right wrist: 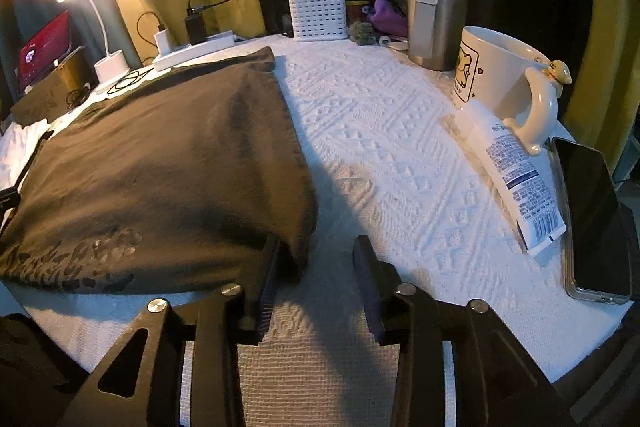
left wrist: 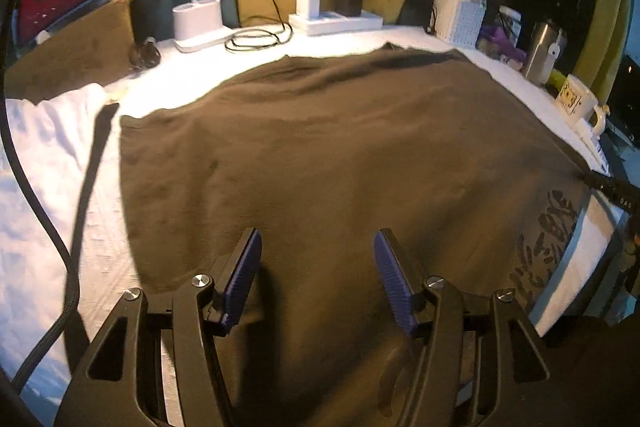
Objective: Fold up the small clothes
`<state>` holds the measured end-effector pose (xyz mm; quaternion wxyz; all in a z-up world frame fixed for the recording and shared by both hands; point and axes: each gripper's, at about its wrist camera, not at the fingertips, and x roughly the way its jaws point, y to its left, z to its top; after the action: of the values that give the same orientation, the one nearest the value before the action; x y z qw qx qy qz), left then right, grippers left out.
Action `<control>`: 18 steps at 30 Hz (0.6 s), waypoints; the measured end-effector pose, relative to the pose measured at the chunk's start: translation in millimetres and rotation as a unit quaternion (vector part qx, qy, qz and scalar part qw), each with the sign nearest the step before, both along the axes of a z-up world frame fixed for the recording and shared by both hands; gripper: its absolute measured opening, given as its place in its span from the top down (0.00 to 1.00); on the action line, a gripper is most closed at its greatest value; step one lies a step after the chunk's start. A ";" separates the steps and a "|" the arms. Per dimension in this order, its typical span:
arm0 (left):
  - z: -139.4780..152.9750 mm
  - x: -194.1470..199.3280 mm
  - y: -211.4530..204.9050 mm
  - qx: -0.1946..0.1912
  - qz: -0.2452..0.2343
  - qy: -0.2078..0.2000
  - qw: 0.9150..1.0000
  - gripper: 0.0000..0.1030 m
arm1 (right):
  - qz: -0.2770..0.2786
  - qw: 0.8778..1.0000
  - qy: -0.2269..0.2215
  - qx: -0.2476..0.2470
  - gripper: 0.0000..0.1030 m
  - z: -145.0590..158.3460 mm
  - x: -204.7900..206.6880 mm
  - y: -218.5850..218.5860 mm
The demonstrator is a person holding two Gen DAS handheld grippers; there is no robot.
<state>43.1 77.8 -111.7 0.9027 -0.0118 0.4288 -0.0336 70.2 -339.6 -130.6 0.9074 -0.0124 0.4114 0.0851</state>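
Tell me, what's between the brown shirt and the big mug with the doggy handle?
Only bare white tablecloth lies between the brown shirt and the mug. The right wrist view shows it best.

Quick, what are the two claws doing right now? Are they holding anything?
Left gripper: open, holding nothing, above the dark brown cloth garment.
Right gripper: open, holding nothing, at the garment's corner.
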 end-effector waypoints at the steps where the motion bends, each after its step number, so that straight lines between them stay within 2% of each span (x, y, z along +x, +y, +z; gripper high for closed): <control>1: -3.6 -0.1 -0.8 0.001 0.000 0.005 1.000 0.43 | -0.003 1.000 0.000 -0.007 0.56 -0.2 0.8 0.2; 6: -15.6 -6.2 3.8 -0.005 0.008 0.013 1.000 0.42 | -0.002 1.000 -0.001 -0.012 0.53 -1.3 3.8 0.9; 10: -19.8 -15.3 9.5 -0.003 0.011 0.012 1.000 0.34 | -0.008 1.000 0.003 -0.014 0.52 -0.5 5.5 1.6; 18: -18.1 -26.6 14.5 0.010 0.007 0.013 1.000 0.33 | -0.018 1.000 0.000 -0.021 0.51 5.2 3.6 2.7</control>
<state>16.5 92.4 -129.8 0.8974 -0.0065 0.4405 -0.0233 73.8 -336.9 -125.4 0.9085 -0.0240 0.4129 0.0596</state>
